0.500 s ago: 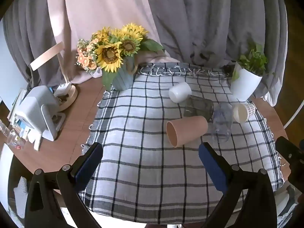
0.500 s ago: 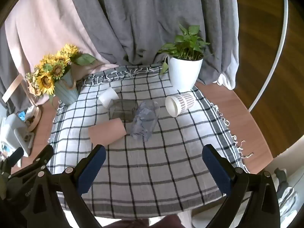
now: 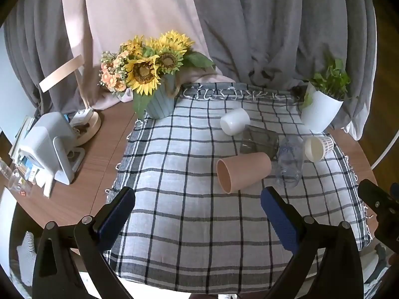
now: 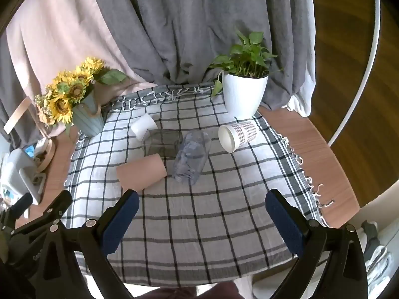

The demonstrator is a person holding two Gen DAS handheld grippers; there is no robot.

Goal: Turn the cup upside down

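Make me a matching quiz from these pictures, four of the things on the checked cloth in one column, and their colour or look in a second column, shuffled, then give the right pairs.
Things:
1. cup lying nearest the left gripper
2. cup next to the plant pot
3. cup nearest the sunflowers
4. vase holding the sunflowers

Looks:
A. plain white
B. ribbed pale blue
C. terracotta pink
D. white with a dark check pattern

Pairs: 1-C, 2-D, 3-A, 4-B
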